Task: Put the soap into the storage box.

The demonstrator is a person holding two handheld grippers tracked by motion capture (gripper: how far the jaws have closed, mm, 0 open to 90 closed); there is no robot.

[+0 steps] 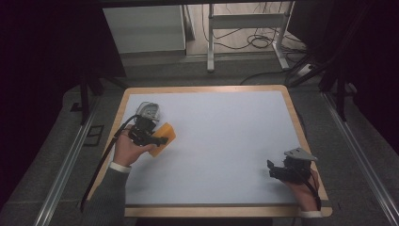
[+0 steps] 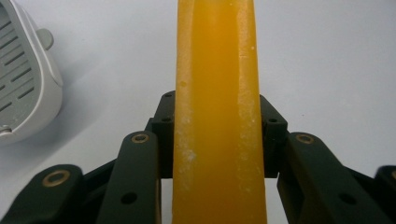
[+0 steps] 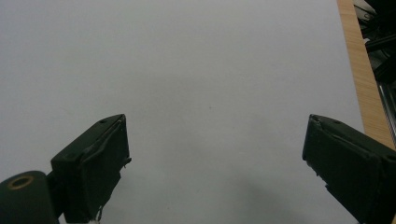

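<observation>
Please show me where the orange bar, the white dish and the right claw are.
Orange bar (image 2: 217, 93), left gripper view, middle of its edge between the jaws.
White dish (image 2: 28, 88), left gripper view, its slotted side.
Right claw (image 3: 215, 163), right gripper view, midway between its open fingertips.

Your table (image 1: 291, 113) has a pale grey top with a light wooden rim around it, and most of the top is bare. At about twelve o'clock, behind the table, you see a white metal frame (image 1: 210, 42) standing on the floor. Loose dark cables (image 1: 256, 42) lie on the floor between its legs. At about eleven o'clock a pale cabinet (image 1: 143, 28) stands near the frame. Metal rails (image 1: 66, 165) run along the table at nine and three o'clock.
</observation>
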